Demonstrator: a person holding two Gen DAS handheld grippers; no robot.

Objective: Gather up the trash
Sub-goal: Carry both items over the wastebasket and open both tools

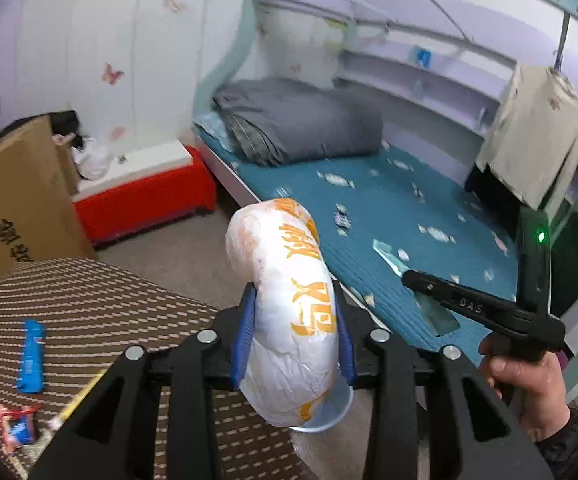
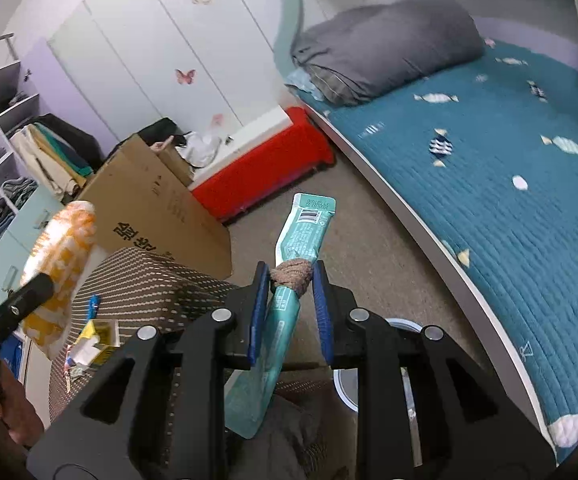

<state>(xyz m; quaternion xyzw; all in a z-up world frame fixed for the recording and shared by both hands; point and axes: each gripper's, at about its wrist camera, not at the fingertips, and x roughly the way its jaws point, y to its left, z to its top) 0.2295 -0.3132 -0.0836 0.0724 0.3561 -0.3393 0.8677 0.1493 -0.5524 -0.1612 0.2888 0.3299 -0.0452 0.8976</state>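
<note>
Crumpled white-and-orange bag (image 1: 289, 304) pinched in left hand-held gripper (image 1: 295, 328), teal wrapper (image 2: 293, 280) clamped in right hand-held gripper (image 2: 291, 304).

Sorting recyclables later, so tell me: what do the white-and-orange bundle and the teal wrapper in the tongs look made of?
The white-and-orange bundle looks like thin plastic film: glossy, crinkled, slightly translucent, with printed orange characters. The teal wrapper looks like laminated plastic or foil sachet film: flat, matte-satin, with a printed barcode and crimped end; which of the two is unclear. A brownish fibrous scrap clings to it.
</note>
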